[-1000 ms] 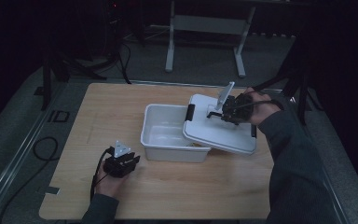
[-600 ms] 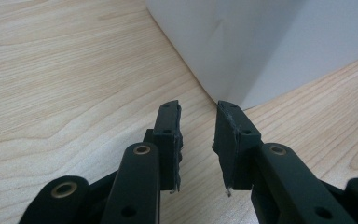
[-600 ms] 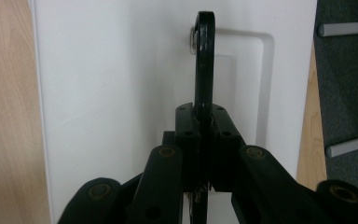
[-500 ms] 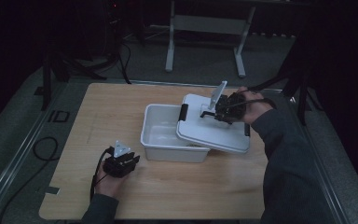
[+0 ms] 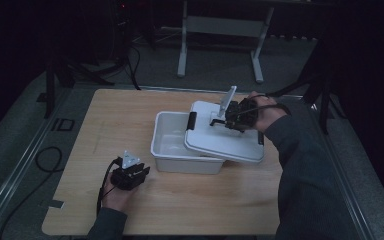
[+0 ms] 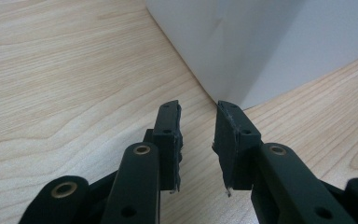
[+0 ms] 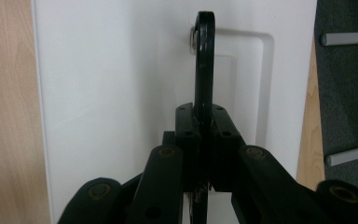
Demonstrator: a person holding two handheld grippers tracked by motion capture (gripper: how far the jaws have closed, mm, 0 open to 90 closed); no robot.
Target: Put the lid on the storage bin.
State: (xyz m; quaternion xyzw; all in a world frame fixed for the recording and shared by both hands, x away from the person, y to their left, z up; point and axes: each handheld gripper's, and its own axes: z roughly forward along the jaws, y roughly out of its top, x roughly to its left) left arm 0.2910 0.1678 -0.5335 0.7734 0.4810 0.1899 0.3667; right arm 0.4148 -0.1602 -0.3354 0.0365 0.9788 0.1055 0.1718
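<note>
A white plastic bin (image 5: 185,165) stands in the middle of the wooden table. Its white lid (image 5: 220,142) lies tilted over the bin's right part, overhanging the right rim, while the left part of the bin stays uncovered. My right gripper (image 5: 225,121) is shut on the lid's black handle (image 7: 204,56), which stands upright between the pads (image 7: 186,126). My left gripper (image 5: 145,171) rests low on the table near the bin's front left corner. Its jaws (image 6: 198,109) stand a little apart with nothing between them, pointing at the bin's wall (image 6: 242,42).
The lid has black latches at its ends (image 5: 192,120). Bare tabletop (image 5: 115,120) lies left of and in front of the bin. A metal stand (image 5: 220,30) is on the floor beyond the table's far edge, and a cable (image 5: 45,155) lies on the floor at left.
The right gripper has carried the lid a little leftward, further over the bin. The left gripper has stayed where it was.
</note>
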